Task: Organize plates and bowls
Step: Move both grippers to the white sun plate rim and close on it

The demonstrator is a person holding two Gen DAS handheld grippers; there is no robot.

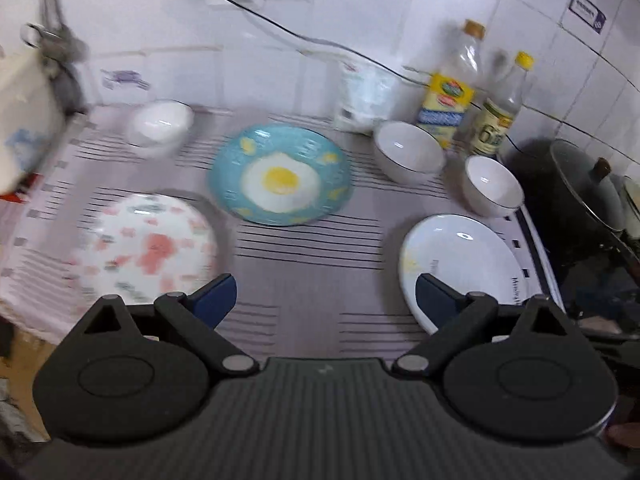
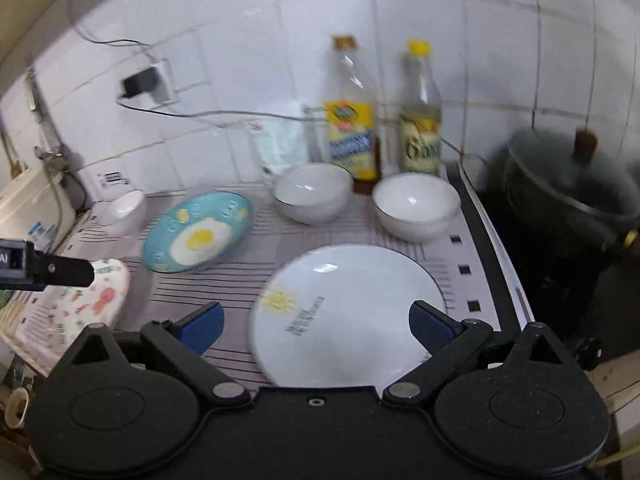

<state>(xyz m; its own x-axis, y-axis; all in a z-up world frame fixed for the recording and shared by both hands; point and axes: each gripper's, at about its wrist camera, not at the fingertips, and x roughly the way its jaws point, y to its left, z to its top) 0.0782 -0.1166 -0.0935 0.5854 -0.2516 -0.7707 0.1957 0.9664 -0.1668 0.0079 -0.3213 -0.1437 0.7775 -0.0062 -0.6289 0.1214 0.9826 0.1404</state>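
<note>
Nothing's stacked yet, so it looks like the very start. The white plate [image 2: 344,312] sits near the desk's right edge, right under the right tool [image 2: 316,326], whose jaws are wide and empty. I'd drop that tool low and catch the near rim, since flat plates give little to bite on. The blue egg plate [image 1: 280,174] is mid-desk, the pink-patterned plate [image 1: 148,248] by the left edge, and three white bowls along the back. The left tool [image 1: 325,300] hovers over the front edge, also wide and empty, pointing between the plates.

glossy white plate [image 2: 352,312], striped cloth [image 1: 312,248]
</note>
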